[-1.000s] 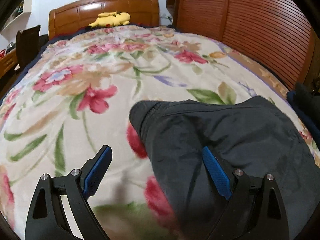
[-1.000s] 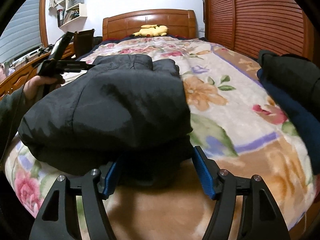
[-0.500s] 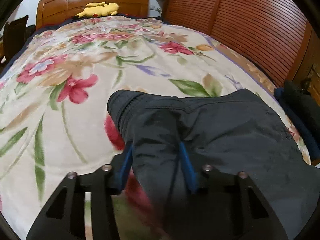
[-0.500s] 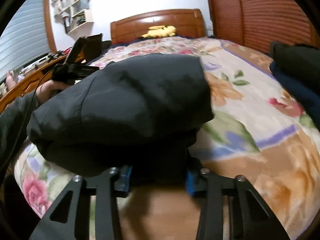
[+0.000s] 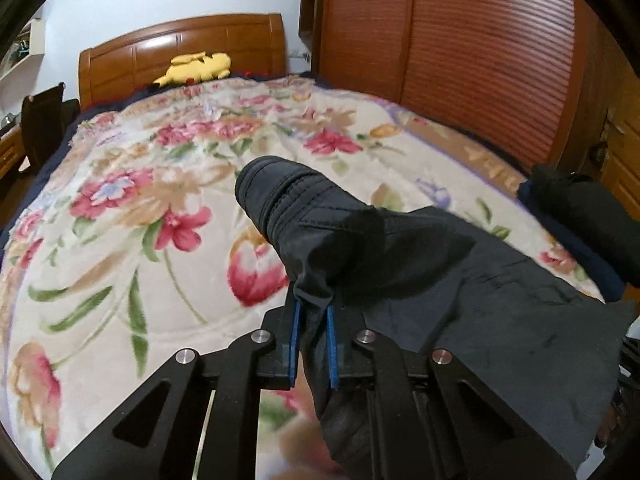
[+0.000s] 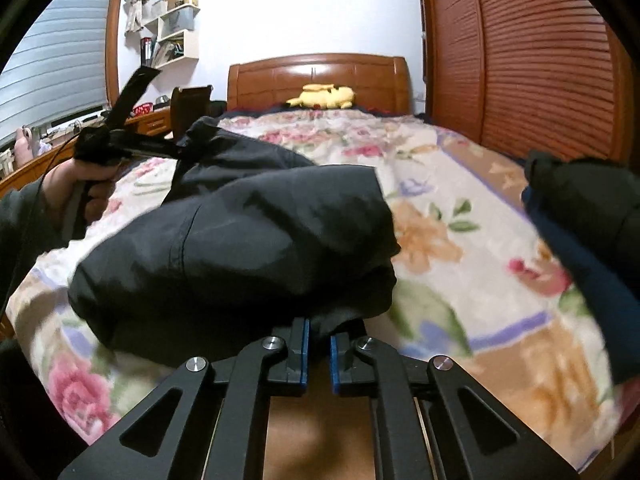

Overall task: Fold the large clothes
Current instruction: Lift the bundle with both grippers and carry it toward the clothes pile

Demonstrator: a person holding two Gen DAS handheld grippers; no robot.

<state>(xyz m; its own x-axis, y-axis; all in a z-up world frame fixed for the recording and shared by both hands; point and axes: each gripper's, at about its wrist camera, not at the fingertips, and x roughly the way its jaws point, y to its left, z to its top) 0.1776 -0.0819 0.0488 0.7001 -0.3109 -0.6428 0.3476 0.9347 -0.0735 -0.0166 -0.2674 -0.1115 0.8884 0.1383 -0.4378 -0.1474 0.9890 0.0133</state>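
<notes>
A large black jacket [image 5: 460,280] lies folded on the floral bedspread [image 5: 120,208]. My left gripper [image 5: 313,312] is shut on a fold of the jacket's near edge and holds it raised, with a rolled cuff or collar sticking up beyond the fingers. In the right wrist view the jacket [image 6: 248,232] is a thick bundle. My right gripper [image 6: 319,334] is shut on its lower edge. The left gripper [image 6: 176,148] shows there too, held in a hand at the jacket's far left corner.
A pile of folded dark clothes [image 6: 592,216] sits at the bed's right edge, also in the left wrist view [image 5: 580,216]. A yellow plush toy [image 5: 196,66] lies by the wooden headboard [image 6: 320,76]. Slatted wooden wardrobe doors [image 5: 460,48] run along the right. Shelves and a desk stand at the left.
Both grippers went from open to shut on the jacket's edges. The left one has lifted its fold up off the bedspread.
</notes>
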